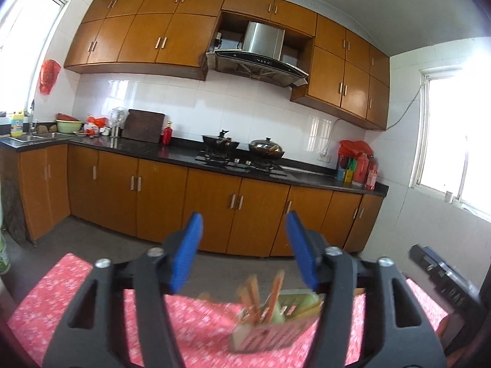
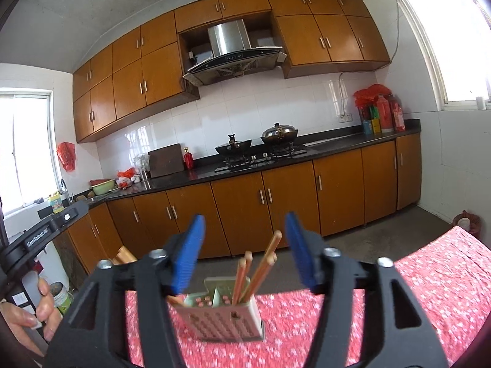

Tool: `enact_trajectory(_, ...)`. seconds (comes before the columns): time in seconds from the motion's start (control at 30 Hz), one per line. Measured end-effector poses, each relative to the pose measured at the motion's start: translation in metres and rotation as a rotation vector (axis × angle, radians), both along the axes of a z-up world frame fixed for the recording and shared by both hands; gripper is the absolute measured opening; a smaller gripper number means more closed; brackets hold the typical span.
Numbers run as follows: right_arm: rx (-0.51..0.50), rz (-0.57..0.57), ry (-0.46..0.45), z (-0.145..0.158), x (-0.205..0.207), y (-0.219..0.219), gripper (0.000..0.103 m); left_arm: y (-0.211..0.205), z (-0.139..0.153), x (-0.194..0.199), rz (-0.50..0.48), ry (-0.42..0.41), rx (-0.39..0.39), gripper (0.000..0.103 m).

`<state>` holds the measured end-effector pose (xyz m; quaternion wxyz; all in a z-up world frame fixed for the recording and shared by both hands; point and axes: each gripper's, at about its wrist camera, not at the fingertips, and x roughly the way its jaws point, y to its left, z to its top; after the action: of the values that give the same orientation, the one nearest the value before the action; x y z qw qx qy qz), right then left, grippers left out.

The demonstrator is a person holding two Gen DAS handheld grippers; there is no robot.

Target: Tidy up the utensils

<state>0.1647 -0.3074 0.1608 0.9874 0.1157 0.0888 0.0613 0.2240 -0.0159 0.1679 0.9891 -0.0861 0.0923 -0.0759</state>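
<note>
A: The chopsticks (image 2: 257,271) stand upright in the holder (image 2: 225,314), a pale perforated box on the table (image 2: 429,282) with its red flowered cloth. Several sticks lean together in one compartment, their tips fanning out above the rim.

B: So is the sorting finished?

A: It looks close to done. No loose utensil shows on the cloth in either view. In the left view the holder (image 1: 270,326) is blurred, but sticks (image 1: 260,294) poke out of it there too.

B: What about the grippers?

A: The right gripper (image 2: 244,254) hangs above the table with its blue fingers (image 2: 187,254) spread wide and nothing between them; the holder sits just past them. The left gripper (image 1: 244,253) is likewise spread and empty, and the holder lies below and a little to the right of its fingers (image 1: 187,253).

B: Anything left?

A: Something tan shows at the left of the right view, but what it is cannot be told. Otherwise, judging by the bare cloth, little remains beyond a last check.
</note>
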Motion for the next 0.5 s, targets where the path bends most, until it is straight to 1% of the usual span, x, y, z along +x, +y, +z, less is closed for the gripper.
enact_trajectory(0.03,-0.002,0.001,0.002,-0.001,-0.006,0.001,0.073,0.006,-0.004,-0.013,0.0,0.007,0.011,0.071)
enact_trajectory(0.07,-0.007,0.001,0.005,-0.003,-0.018,0.002,0.084,0.01,-0.008,-0.023,0.001,0.014,0.019,0.082)
enact_trajectory(0.1,-0.013,0.002,0.005,-0.006,-0.03,0.004,0.091,0.013,-0.013,-0.034,0.002,0.022,0.026,0.092)
enact_trajectory(0.17,-0.037,0.003,0.005,-0.011,-0.049,0.01,0.098,0.021,-0.026,-0.061,-0.006,0.043,0.041,0.098)
enact_trajectory(0.2,-0.058,-0.002,0.002,-0.015,-0.059,0.014,0.101,0.024,-0.033,-0.073,-0.007,0.051,0.047,0.099)
enact_trajectory(0.33,-0.113,-0.031,0.008,-0.033,-0.09,0.028,0.101,0.032,-0.067,-0.12,0.009,0.106,0.087,0.099)
enact_trajectory(0.5,-0.15,-0.089,0.069,-0.065,-0.118,0.039,0.101,0.036,-0.1,-0.16,0.11,0.14,0.156,0.099)
